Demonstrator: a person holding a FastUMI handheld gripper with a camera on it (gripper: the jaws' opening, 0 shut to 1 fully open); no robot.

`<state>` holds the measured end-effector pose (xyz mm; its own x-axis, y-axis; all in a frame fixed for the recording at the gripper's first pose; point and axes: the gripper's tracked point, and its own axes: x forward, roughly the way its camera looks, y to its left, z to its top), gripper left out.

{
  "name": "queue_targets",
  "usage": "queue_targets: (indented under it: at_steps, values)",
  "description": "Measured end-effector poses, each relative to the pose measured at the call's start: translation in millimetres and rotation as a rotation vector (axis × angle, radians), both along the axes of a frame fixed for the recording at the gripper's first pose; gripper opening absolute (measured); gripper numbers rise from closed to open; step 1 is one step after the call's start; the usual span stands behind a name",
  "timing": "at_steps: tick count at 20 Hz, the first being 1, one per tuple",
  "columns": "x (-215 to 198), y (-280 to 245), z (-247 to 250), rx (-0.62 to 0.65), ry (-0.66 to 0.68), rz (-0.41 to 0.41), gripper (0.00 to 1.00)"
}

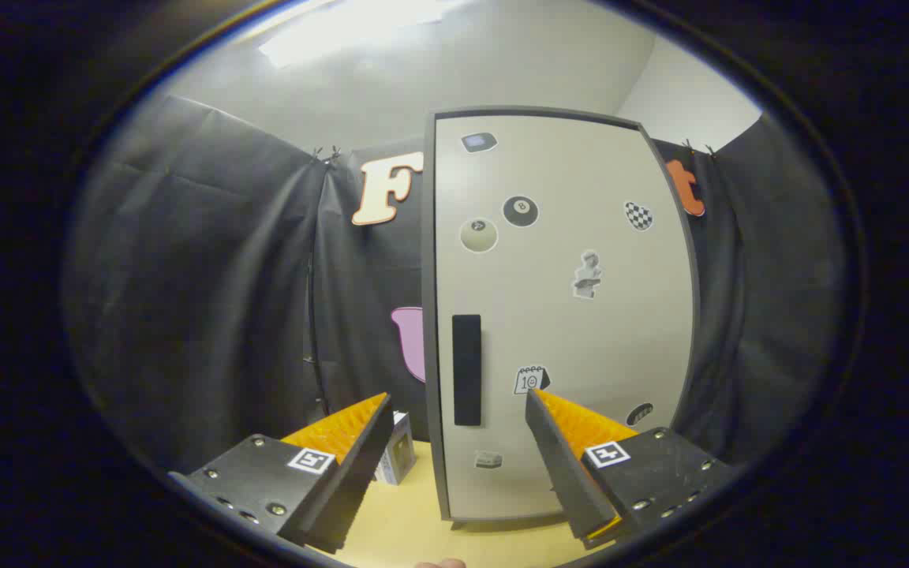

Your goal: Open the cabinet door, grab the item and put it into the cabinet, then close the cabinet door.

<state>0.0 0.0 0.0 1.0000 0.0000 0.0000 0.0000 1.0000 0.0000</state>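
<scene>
1. We see the gripper [454, 465] as two wedge-shaped fingers [344, 465] with ridged inner faces, spread wide apart.
2. We note each finger sits on a flat dark block fastened with round silver screws.
3. We find a small square black-and-white marker on each block, near the finger's base.

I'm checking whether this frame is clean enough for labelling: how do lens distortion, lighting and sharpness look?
Gripper view: fisheye bends the pale sticker-covered cabinet door so its right edge bows; a ceiling light blows out to white above; the tall black door handle and stickers read sharp; the small white box on the light wooden tabletop sits in dim shade; the open gripper is crisp.
</scene>
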Motion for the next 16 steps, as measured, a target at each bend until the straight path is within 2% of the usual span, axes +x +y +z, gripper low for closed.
queue_targets:
  at_steps: [16]
  values:
    - [33, 9, -9, 0.026, 0.004, 0.056, 0.99]
